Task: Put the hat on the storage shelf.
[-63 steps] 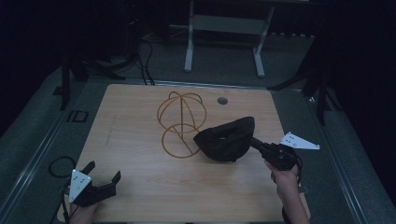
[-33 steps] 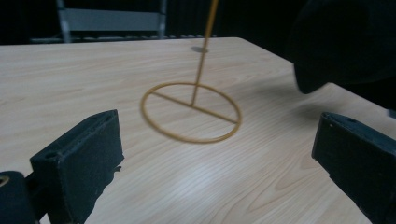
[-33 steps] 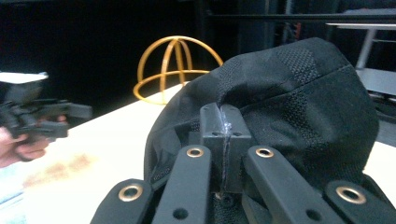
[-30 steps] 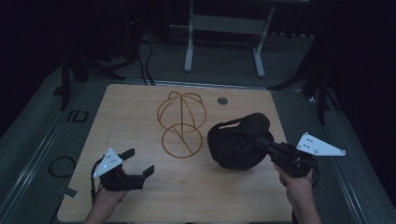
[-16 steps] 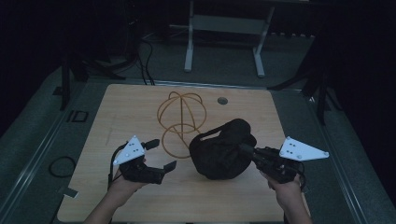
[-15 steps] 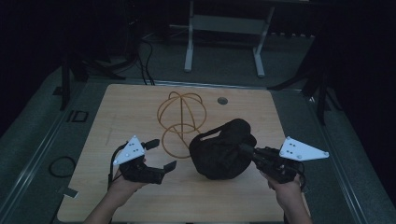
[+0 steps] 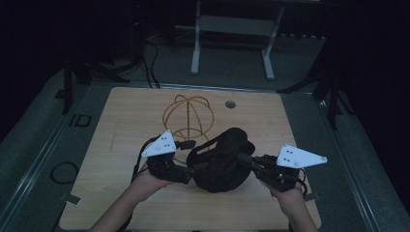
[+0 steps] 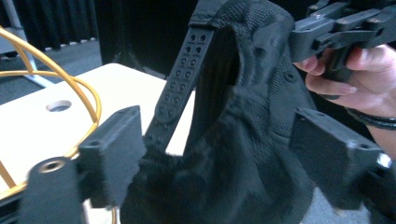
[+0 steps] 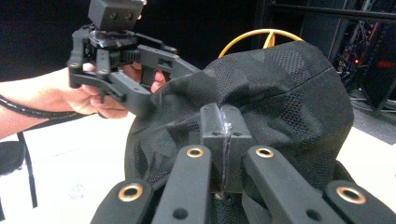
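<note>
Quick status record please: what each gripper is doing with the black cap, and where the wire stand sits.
held item: black cap, lifted over the table
right gripper: shut on the cap fabric
left gripper: jaws either side of the cap's rear, have just been closing, pads not yet pressing
cap strap: hangs open, facing the left gripper
wire stand: upright on the table, behind the cap

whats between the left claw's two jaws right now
The black cap, its back opening and dotted strap facing the left claw. The left gripper view shows the jaws on either side of the fabric, not yet pressing it; they have just been closing.
</note>
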